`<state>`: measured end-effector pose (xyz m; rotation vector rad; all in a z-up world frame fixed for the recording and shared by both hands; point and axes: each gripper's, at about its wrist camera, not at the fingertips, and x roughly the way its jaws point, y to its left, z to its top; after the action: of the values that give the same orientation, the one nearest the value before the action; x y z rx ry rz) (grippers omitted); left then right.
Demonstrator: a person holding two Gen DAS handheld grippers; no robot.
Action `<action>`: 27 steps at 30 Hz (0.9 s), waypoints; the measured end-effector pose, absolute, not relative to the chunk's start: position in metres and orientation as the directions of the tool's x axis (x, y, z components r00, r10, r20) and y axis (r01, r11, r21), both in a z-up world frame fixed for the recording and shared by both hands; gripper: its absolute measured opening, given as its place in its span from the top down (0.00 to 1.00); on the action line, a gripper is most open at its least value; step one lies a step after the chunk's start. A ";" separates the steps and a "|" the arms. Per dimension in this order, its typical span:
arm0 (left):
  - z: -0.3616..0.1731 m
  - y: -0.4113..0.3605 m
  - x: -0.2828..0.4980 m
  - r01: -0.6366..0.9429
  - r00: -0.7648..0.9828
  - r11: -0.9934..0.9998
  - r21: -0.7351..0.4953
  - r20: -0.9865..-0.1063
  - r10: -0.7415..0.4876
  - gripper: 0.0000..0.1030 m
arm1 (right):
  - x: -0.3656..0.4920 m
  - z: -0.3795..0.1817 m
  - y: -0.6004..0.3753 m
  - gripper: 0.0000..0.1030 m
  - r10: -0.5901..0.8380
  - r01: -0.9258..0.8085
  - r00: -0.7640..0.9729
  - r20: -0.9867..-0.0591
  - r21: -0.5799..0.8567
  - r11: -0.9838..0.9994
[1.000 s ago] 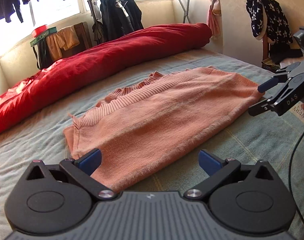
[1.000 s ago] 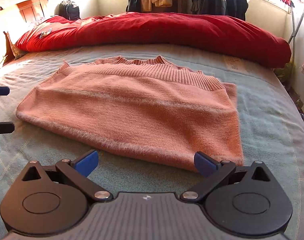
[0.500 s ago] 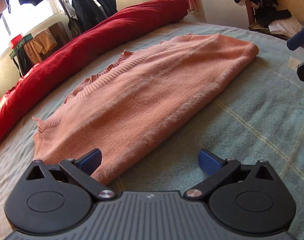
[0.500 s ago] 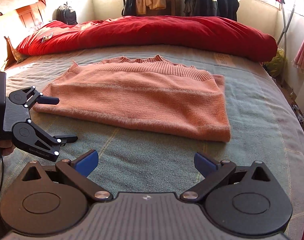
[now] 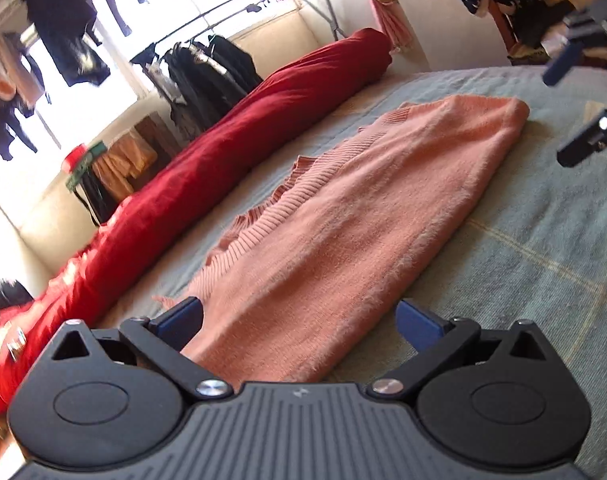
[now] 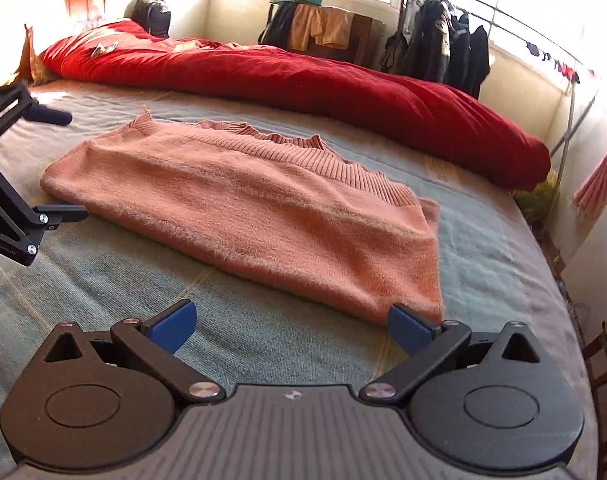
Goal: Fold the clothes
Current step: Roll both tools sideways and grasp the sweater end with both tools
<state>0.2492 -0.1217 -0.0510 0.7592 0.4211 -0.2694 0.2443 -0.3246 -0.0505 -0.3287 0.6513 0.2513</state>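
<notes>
Folded salmon-pink fuzzy knit sweater (image 6: 247,216) lies flat on the grey-green woven bedspread (image 6: 483,248), ribbed hem toward the far side. Long rolled red duvet (image 6: 303,80) runs along the far edge of the bed, apart from the sweater.

Left gripper (image 5: 299,320): jaws spread wide, nothing between them; the sweater's near end lies in the gap below the blue pads (image 5: 179,316), contact uncertain. Camera view tilted.

Right gripper (image 6: 289,322): jaws also wide apart, empty, held over bare bedspread just short of the sweater's near edge; its right pad (image 6: 407,326) sits near the sweater's right corner.

Metal clothes rack with dark jackets (image 6: 443,52) stands by the far wall.
</notes>
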 end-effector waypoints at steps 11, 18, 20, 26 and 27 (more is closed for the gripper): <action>-0.104 -0.124 0.238 0.305 0.939 0.322 0.897 -0.339 0.056 0.01 | 0.251 -0.092 -0.310 0.00 -0.058 -0.394 0.856 -0.513 -0.720 0.571; -0.109 -0.145 0.267 0.317 0.938 0.338 0.886 -0.346 0.026 0.01 | 0.278 -0.113 -0.296 0.00 -0.016 -0.463 0.856 -0.517 -0.779 0.422; -0.109 -0.151 0.277 0.319 0.939 0.338 0.885 -0.344 0.015 0.01 | 0.287 -0.113 -0.290 0.00 0.014 -0.473 0.857 -0.515 -0.777 0.415; -0.109 -0.168 0.303 0.323 0.940 0.329 0.887 -0.342 -0.003 0.00 | 0.320 -0.108 -0.265 0.00 0.095 -0.499 0.853 -0.513 -0.750 0.435; -0.110 -0.173 0.307 0.320 0.941 0.324 0.890 -0.339 0.001 0.00 | 0.324 -0.108 -0.259 0.00 0.104 -0.499 0.855 -0.508 -0.752 0.430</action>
<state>0.3069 -0.1729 -0.1098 1.2284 0.3003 -0.2137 0.3239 -0.2595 -0.1078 -1.0666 0.4188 0.3903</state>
